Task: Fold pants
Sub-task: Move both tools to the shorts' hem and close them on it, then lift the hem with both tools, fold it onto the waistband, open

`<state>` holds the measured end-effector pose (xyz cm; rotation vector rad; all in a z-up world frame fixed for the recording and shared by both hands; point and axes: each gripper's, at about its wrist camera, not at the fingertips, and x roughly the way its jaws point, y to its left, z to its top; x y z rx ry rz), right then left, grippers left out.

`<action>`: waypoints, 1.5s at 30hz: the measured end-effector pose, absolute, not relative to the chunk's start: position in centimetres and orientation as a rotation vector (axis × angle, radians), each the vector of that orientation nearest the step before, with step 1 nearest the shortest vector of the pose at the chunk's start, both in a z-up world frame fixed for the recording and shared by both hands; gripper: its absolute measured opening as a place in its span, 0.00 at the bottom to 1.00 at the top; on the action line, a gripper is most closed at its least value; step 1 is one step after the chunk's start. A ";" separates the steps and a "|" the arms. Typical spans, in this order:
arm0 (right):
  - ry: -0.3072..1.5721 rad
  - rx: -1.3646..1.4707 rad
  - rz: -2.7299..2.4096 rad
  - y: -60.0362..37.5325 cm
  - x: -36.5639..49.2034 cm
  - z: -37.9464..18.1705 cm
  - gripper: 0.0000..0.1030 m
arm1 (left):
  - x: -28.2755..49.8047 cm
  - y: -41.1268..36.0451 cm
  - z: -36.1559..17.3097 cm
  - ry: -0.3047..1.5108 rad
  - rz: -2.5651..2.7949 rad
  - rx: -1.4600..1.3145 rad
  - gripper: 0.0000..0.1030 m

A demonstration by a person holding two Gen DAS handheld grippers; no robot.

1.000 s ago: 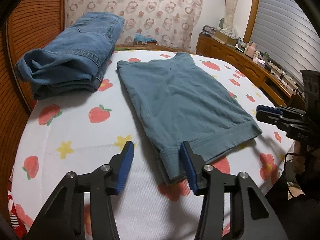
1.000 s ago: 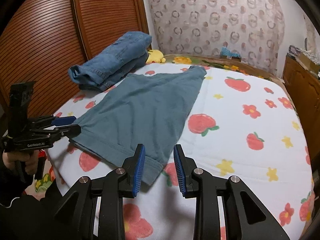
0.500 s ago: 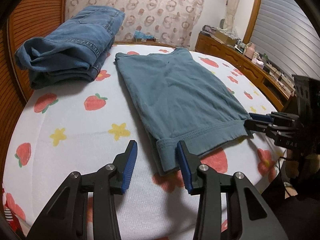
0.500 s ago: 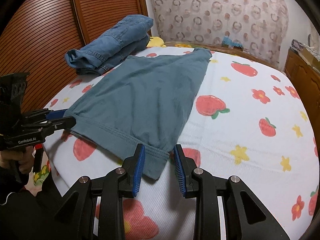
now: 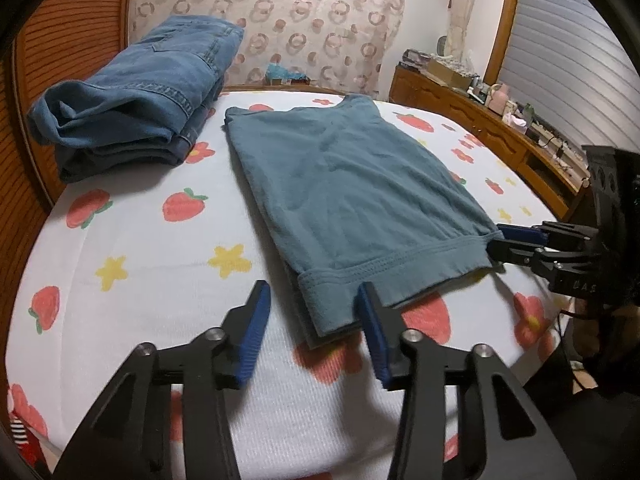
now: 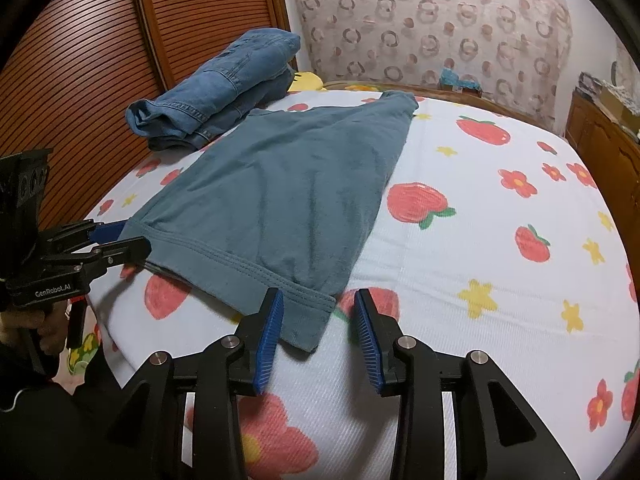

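Two grippers, left gripper (image 5: 312,320) and right gripper (image 6: 318,326), fingers apart, straddle the waistband corners of the teal pants (image 5: 344,188) lying mid-frame, halved lengthwise, further folds apparently remaining.

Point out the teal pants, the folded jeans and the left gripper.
teal pants (image 5: 352,184), left wrist view, middle of fabric.
folded jeans (image 6: 224,80), right wrist view, top layer.
left gripper (image 5: 312,328), left wrist view, between fingertips.

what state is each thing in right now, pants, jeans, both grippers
teal pants: lying flat on the bed, hem toward the grippers
jeans: folded in a pile beside the pants
left gripper: open, around one hem corner
right gripper: open, around the other hem corner
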<state>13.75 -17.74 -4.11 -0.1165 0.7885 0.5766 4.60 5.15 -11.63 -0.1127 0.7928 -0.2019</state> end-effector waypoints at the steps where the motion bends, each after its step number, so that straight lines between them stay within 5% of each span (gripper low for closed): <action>1: 0.788 -0.116 0.578 -17.7 13.7 -4.1 0.37 | 4.5 5.2 -11.6 0.795 -0.212 -0.120 0.36; 6: 0.792 -0.124 0.603 -17.6 13.5 -4.2 0.36 | 4.1 4.9 -11.7 0.792 -0.217 -0.125 0.31; 16: 0.788 -0.114 0.644 -18.0 13.4 -3.7 0.11 | 3.9 5.2 -11.4 0.783 -0.229 -0.148 0.13; 45: 0.580 -0.059 0.739 -21.1 9.0 3.6 0.10 | -0.7 4.1 -1.1 0.546 -0.273 -0.105 0.12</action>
